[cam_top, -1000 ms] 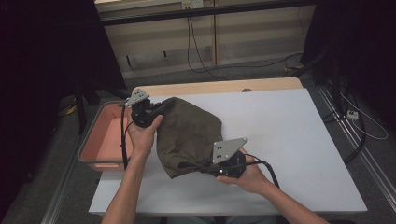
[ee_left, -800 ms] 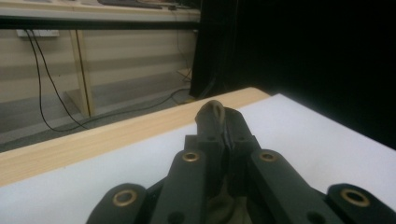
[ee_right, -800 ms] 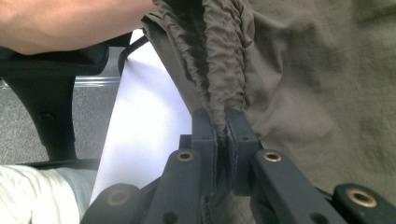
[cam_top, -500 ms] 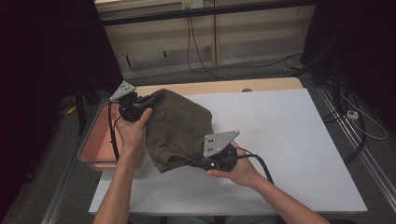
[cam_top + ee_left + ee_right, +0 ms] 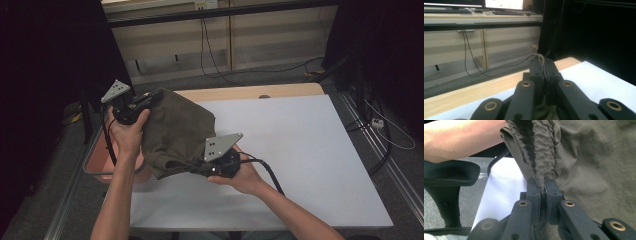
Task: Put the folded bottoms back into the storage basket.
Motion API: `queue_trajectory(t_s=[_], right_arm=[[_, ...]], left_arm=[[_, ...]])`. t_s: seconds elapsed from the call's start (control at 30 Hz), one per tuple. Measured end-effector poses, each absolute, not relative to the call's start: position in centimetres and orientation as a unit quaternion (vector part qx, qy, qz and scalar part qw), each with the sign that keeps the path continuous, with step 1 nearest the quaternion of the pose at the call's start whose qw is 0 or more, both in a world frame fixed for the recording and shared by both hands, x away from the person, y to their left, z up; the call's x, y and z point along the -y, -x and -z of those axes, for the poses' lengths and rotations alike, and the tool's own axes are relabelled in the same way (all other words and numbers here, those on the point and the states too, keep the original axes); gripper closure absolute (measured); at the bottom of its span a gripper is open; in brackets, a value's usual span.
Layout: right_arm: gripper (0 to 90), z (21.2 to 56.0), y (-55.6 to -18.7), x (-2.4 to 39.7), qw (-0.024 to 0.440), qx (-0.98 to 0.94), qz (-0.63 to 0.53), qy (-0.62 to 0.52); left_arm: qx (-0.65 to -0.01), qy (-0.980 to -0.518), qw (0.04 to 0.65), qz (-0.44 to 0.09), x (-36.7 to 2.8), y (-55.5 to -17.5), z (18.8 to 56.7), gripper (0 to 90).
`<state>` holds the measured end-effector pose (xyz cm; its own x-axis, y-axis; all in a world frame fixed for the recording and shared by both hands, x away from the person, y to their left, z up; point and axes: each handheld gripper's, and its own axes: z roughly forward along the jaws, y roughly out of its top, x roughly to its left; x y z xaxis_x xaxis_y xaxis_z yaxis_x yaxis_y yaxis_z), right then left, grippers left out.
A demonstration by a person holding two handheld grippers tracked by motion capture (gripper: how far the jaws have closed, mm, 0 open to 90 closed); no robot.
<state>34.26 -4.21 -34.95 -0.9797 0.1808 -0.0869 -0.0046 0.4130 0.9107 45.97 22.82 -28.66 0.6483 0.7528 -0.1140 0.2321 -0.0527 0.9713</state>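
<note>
An olive-green garment [image 5: 177, 130] hangs between my two grippers, lifted above the left part of the white table [image 5: 310, 150]. My left gripper [image 5: 149, 100] is shut on its upper left edge. In the left gripper view the left gripper [image 5: 544, 62] pinches a pale loop at the jaw tips, with olive cloth [image 5: 543, 110] low between the jaws. My right gripper [image 5: 201, 168] is shut on the lower edge. In the right gripper view the right gripper [image 5: 543, 182] clamps the gathered band of the garment [image 5: 544, 150], and a forearm [image 5: 461, 140] crosses above.
A salmon-pink tray [image 5: 95, 162] sits off the table's left edge, partly under the garment. A wooden strip [image 5: 280, 92] runs along the table's far edge. Cables lie on the floor beyond, and a black chair part [image 5: 449, 175] stands beside the table.
Both hands have moved left and upward, carrying the garment toward the table's left edge and over the tray. Both grips on the cloth have held.
</note>
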Motion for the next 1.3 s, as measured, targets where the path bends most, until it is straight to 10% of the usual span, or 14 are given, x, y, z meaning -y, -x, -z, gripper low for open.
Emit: queue_trajectory(t_s=[1.3], right_arm=[[84.8, 31.3, -36.8, -2.6, 0.066, -0.83, -0.554, -0.025]], left_arm=[[-0.397, -0.651, 0.589, -0.267, -30.2, -46.1, 24.4, 87.4]])
